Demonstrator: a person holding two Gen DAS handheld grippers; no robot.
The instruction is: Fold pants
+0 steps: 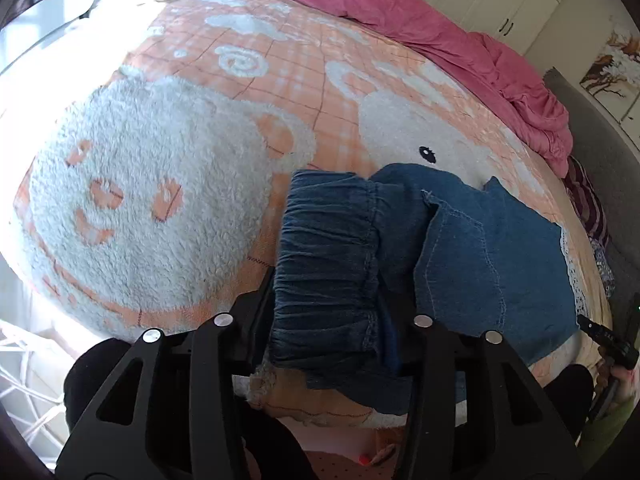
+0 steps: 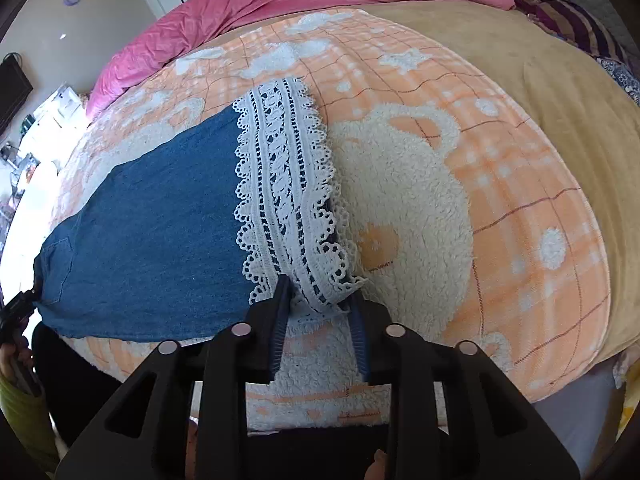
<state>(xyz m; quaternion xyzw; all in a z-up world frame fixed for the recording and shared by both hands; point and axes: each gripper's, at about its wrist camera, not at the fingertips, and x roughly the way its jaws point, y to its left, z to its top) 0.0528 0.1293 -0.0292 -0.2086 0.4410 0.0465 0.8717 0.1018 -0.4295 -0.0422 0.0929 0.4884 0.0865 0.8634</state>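
A pair of blue denim pants (image 2: 160,216) is laid flat near the front edge of a bed covered by an orange fleece blanket (image 1: 288,60) with white bear figures; a pink quilt (image 1: 400,4) is bunched along the far side.

In the left wrist view the gathered elastic waistband (image 1: 328,264) is seen lying between the fingers of the left gripper (image 1: 332,312); the band fills the gap and appears to be clamped, though the contact of the pads is partly hidden by the cloth; a stitched back pocket (image 1: 464,256) is shown beside it, and the white lace hem is glimpsed only as a thin strip at the far right.

In the right wrist view the opposite end is shown: a broad white lace cuff (image 2: 284,184) is spread across the leg end, and its near corner is pinched between the blue-padded fingers of the right gripper (image 2: 318,300); the waistband is not seen here; a tan blanket (image 2: 540,80) is visible at the right only in this view.
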